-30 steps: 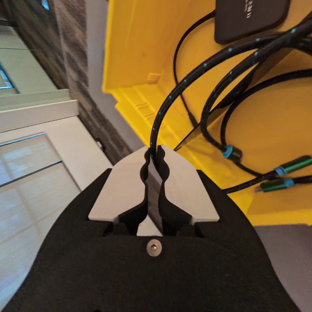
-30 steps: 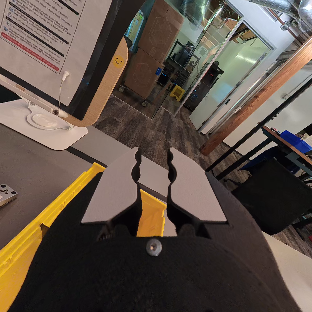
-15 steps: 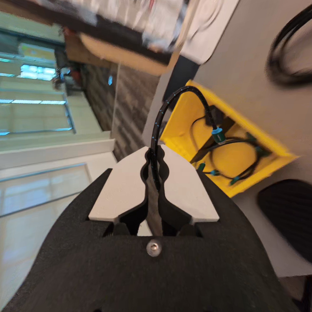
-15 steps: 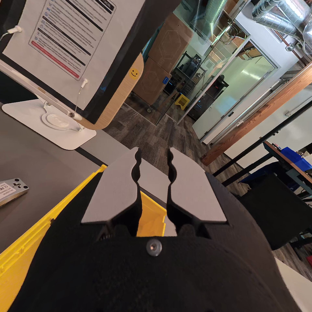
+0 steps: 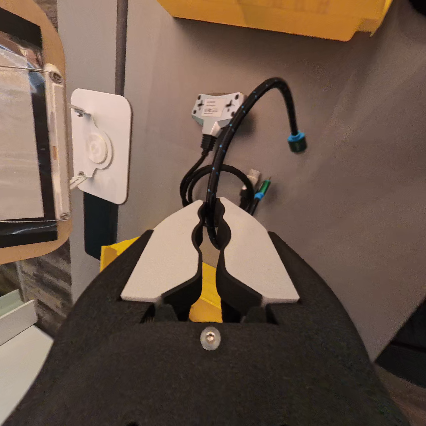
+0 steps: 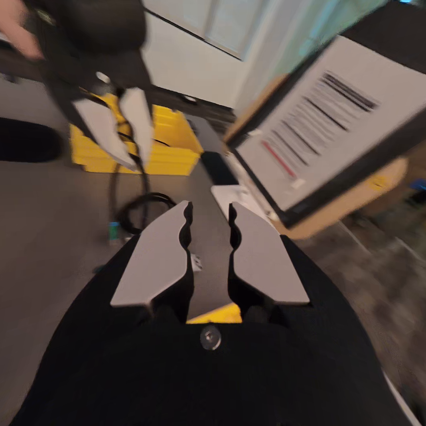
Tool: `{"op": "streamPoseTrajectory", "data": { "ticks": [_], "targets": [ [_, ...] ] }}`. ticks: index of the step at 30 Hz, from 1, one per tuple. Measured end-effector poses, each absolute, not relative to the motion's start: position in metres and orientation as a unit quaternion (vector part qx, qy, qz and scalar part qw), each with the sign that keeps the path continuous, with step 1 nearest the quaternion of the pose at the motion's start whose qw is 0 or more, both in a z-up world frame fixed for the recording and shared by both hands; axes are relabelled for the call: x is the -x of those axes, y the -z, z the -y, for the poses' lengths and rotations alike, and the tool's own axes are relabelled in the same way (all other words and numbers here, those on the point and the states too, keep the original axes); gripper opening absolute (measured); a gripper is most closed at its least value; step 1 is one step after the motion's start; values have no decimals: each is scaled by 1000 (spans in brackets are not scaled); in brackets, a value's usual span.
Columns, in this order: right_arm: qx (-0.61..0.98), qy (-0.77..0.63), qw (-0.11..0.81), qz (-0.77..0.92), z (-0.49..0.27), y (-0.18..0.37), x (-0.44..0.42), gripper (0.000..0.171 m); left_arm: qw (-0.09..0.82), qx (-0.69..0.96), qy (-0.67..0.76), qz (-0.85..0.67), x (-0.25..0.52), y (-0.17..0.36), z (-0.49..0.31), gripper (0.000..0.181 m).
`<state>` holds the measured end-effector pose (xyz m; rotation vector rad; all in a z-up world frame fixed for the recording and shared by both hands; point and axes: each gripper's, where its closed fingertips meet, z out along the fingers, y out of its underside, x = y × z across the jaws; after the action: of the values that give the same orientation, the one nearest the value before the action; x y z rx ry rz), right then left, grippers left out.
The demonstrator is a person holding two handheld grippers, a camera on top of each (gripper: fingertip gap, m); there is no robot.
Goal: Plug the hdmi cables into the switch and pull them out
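Note:
My left gripper [image 5: 210, 204] is shut on a black braided HDMI cable [image 5: 232, 133]. The cable arcs up and over, and its green plug with a blue collar [image 5: 297, 142] hangs free above the grey table. The silver switch [image 5: 215, 113] lies on the table behind the cable, with a bundle of black cable [image 5: 196, 175] and another green plug [image 5: 262, 189] beside it. My right gripper [image 6: 209, 204] is open and empty above the table. The blurred right wrist view shows the left gripper [image 6: 136, 161] holding the cable [image 6: 145, 177] over the table.
A yellow bin [image 5: 276, 18] stands at the top of the left wrist view, and another yellow bin [image 6: 170, 147] shows behind the left gripper. A screen on a white stand [image 5: 101, 147] with a wooden frame is at the left. A dark chair [image 6: 25, 140] stands nearby. My right fingertips sit around 15 centimeters from my left ones.
My left gripper has carried the cable out of the yellow bin and over to the switch. My right gripper has swung round from the room towards the table, still open.

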<state>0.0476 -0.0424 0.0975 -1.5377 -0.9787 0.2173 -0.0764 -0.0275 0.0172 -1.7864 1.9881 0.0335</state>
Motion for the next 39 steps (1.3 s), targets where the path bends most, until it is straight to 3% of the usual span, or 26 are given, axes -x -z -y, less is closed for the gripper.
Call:
{"op": "streamPoseTrajectory", "data": {
  "ticks": [9, 11, 12, 15, 18, 23, 27, 32, 39],
  "targets": [
    [674, -233, 511, 480, 30, -41, 54, 43, 261, 615, 1, -744, 55, -39, 27, 7],
    [695, -204, 511, 463, 16, -32, 55, 13, 264, 620, 13, -739, 54, -42, 26, 10],
    [704, -221, 501, 452, 15, -30, 55, 4, 279, 624, 13, -730, 56, -43, 22, 19],
    [715, -286, 484, 417, 15, -35, 56, 3, 329, 667, 81, -663, 66, -53, 12, 59],
    [700, -273, 512, 416, 16, -49, 50, 3, 396, 709, 217, -541, 89, -67, 8, 75],
    [647, -317, 571, 394, 31, -95, 37, 3, 480, 679, 433, -347, 142, -62, 25, 62],
    [578, -406, 606, 367, 53, -135, 25, 3, 495, 582, 598, -244, 165, -67, 44, 58],
    [507, -505, 607, 345, 73, -163, 17, 3, 433, 508, 703, -246, 154, -67, 71, 52],
    [495, -506, 620, 339, 74, -165, 16, 3, 362, 421, 788, -268, 131, -86, 105, 44]
  ]
}}
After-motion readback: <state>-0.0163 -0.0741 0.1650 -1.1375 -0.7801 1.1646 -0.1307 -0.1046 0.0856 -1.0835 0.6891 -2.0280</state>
